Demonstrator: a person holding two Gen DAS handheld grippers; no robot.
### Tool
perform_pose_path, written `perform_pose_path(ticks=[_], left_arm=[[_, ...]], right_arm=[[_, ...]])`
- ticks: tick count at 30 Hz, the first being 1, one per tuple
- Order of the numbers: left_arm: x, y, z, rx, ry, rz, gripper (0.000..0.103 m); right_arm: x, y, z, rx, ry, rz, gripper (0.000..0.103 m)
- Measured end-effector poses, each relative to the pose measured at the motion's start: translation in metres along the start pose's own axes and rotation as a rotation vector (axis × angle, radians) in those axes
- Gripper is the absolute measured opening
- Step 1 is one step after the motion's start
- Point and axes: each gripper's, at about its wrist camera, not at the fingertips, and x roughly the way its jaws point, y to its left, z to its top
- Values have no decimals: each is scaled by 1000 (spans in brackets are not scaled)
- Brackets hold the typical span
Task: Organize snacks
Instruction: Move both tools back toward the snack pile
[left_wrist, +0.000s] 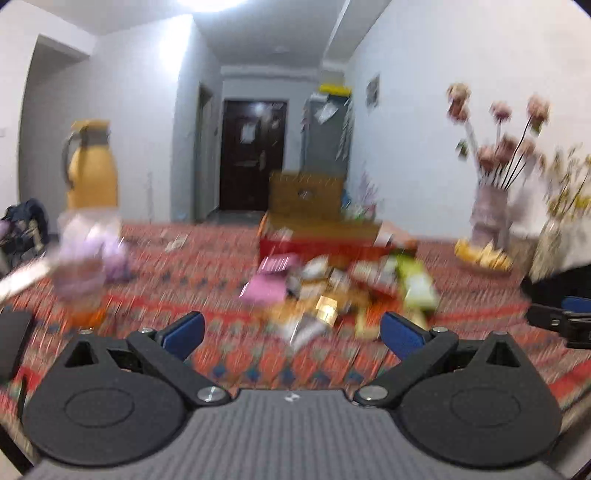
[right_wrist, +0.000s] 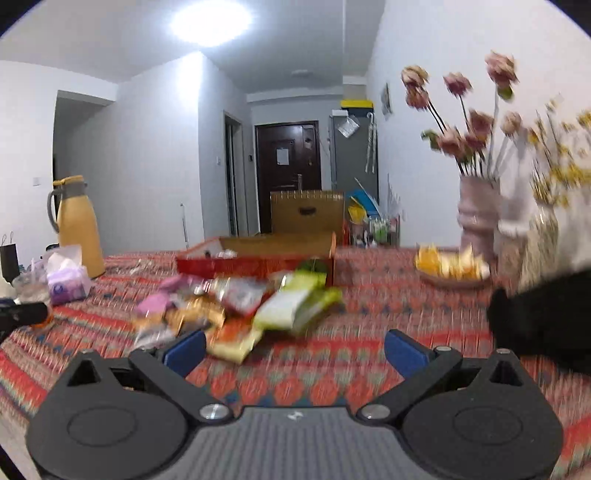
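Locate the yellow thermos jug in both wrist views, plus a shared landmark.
Left wrist: yellow thermos jug stands at far left, behind the blurred tissue pack.
Right wrist: jug at far left, behind the tissue pack.
Shared landmark: dark door at the hallway's end, near centre in both.
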Motion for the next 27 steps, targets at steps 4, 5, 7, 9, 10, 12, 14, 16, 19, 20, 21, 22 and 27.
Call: perform_pose_path(ticks=[4, 5, 7, 9, 10, 12, 14, 16, 19, 20, 21, 22, 27], left_arm=[[4, -1, -23, 31, 70, 16, 103], [5, 0, -26, 30, 80, 18, 103], [7, 2, -29, 20, 92, 29, 103], [8, 6, -32, -5, 102, 34, 103], [9, 7, -32, -21, 108, 35, 103], [13, 10, -32, -43, 125, 39, 103], [18, 12, -31, -59, 141, 49, 103], [25, 14, -29, -71, 155, 65, 103], [38, 12, -25, -66, 173, 96, 103], [42, 11, -23, -66, 178, 92, 103], [46, 10, -21, -68, 181, 83, 103], [51, 9, -20, -68, 185, 74, 103], [88, 2, -13, -31, 223, 98, 103]], right_arm=[[-7, 14, -37, -23, 51, 12, 103], [-7, 17, -42, -36, 63, 14, 103], [-5, 21, -47, -56, 83, 26, 103], [-5, 25, -51, -65, 87, 34, 103], [-5, 27, -51, -66, 87, 36, 103], [-5, 28, -50, -61, 78, 39, 103], [-1, 28, -49, -55, 78, 44, 103], [5, 27, -46, -47, 94, 38, 103], [14, 26, -42, -40, 96, 28, 103], [17, 27, -40, -43, 96, 27, 103], [20, 28, -38, -51, 93, 25, 103], [23, 30, -36, -62, 87, 18, 103], [42, 33, -29, -115, -5, -5, 103]])
